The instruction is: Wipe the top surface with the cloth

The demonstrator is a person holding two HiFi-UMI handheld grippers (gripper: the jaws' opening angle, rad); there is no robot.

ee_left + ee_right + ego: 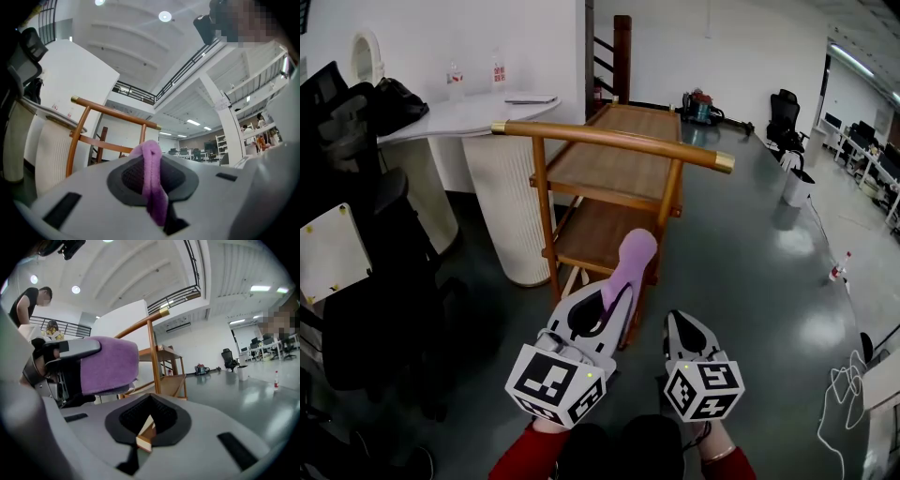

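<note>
A wooden cart stands just ahead, with a woven top surface (619, 164), a round handle bar (609, 138) and a lower shelf (600, 234). My left gripper (617, 295) is shut on a purple cloth (630, 262), which sticks out past its tips over the cart's near end. The cloth (153, 183) shows pinched between the jaws of the left gripper (154, 187). My right gripper (682, 323) hangs beside it, shut and holding nothing. From the right gripper (147, 427), the cloth (110, 364) shows at the left and the cart (161, 362) beyond.
A white round table (469, 117) on a fluted pedestal (506, 206) stands left of the cart, with bottles on it. Black office chairs (356, 281) crowd the left side. A bin (797, 187) and a small bottle (839, 267) stand on the grey floor at the right.
</note>
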